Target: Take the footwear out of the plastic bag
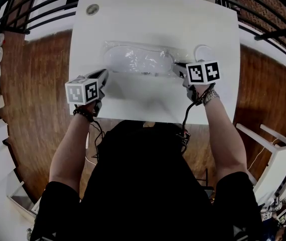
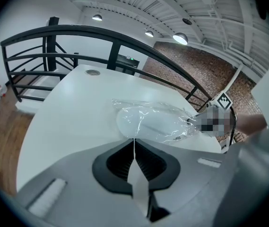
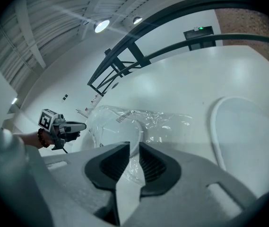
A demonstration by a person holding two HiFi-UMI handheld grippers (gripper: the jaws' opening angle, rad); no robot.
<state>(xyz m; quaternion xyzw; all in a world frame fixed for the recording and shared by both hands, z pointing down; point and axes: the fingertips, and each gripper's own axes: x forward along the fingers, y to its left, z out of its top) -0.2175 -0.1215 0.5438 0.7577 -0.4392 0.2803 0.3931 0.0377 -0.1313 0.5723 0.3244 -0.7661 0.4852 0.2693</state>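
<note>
Bag (image 1: 137,59) with shoe (image 2: 143,122): left gripper (image 2: 134,141) closed at 1 end, likely anchoring; right gripper (image 3: 130,148) narrowly parted around film

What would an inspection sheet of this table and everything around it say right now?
Surface: white table, one round grommet at a far corner.
Job's things: clear plastic bag lying flat, white footwear inside.
Clutter: white oval item beside the bag.
Grippers: left tongs shut at the bag's edge; right tongs slightly apart, bag film between them.
Cables: black cable hanging below the right tongs.
Surroundings: black railing, wooden floor, brick wall.
</note>
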